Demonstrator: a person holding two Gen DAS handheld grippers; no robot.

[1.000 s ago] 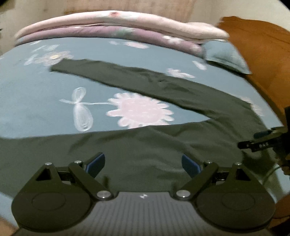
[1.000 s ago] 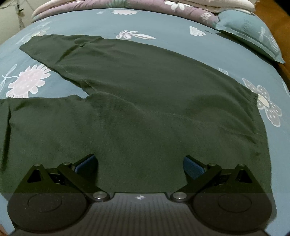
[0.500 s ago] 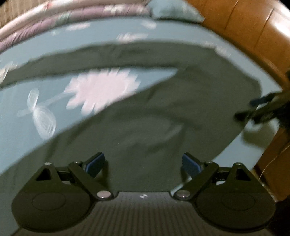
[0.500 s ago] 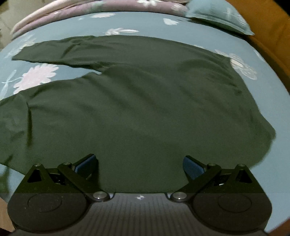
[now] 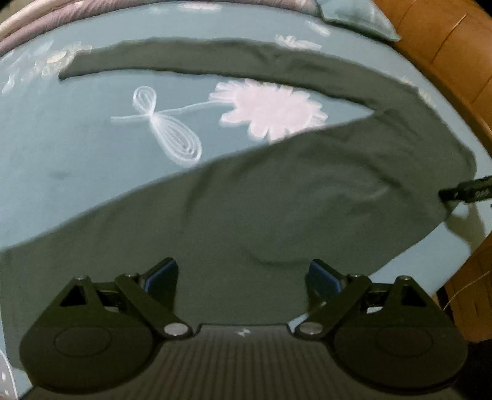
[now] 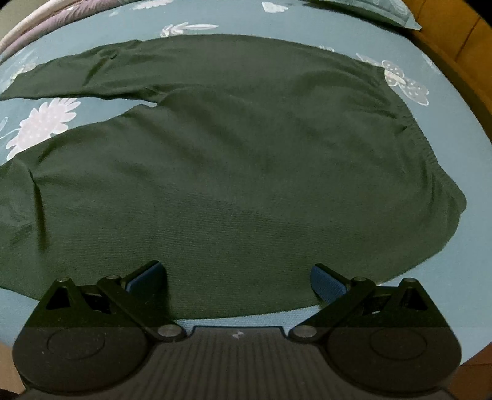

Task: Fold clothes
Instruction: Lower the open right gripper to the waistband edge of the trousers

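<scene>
Teal bedsheet (image 5: pixel 77 160) printed with pale flowers, wooden bed frame (image 5: pixel 446 46) off to the right, folded quilts (image 5: pixel 37 24) stacked along the far edge. Spread flat across that sheet: dark green trousers (image 6: pixel 246 172), waistband (image 6: pixel 430 160) toward the right in the right wrist view, both legs running leftward and splitting apart, a big white flower (image 5: pixel 270 110) showing between them. Knit-looking weave, matte, a few soft wrinkles near the left end of the near leg.

Likely light and limp, prone to sagging and bunching once lifted, not slippery on the cotton. Best taken by pinching edges rather than the middle: waistband corner with one claw, near leg's hem or outer seam with the other, then carried over so one leg lands on the other.

Left gripper (image 5: pixel 243 277) spread wide, holding nothing, poised over the near leg. Right gripper (image 6: pixel 236 277) likewise released, empty, low above the near edge of the seat area. Fold not yet begun, by the look of it.
</scene>
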